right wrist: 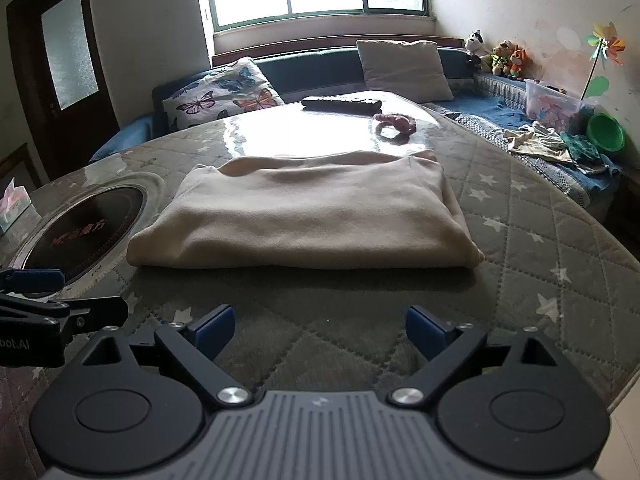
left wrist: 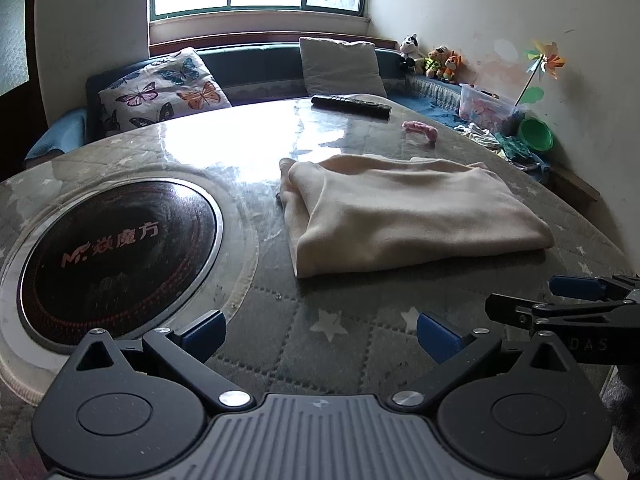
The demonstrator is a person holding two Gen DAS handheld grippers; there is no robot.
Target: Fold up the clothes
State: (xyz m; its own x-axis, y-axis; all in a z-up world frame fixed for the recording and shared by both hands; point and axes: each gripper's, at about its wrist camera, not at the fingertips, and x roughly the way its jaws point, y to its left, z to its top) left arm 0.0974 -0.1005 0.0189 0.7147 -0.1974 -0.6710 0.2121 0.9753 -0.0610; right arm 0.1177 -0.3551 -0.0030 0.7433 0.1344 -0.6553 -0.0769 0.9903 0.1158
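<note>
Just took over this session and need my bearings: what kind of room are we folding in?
Most likely a home living or dining room. A bench sofa with a butterfly cushion runs under the window, stuffed toys sit in the corner, and the folded cream garment lies on a round table with a built-in cooktop.

The left gripper (left wrist: 321,334) and the right gripper (right wrist: 319,330) sit side by side, jaws spread wide, holding nothing.

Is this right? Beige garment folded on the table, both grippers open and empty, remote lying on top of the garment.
One thing is off: the remote is not on the beige garment. It lies apart on the far side of the table, by the sofa, as the right wrist view shows. The rest holds: garment folded, left gripper and right gripper open and empty.
</note>
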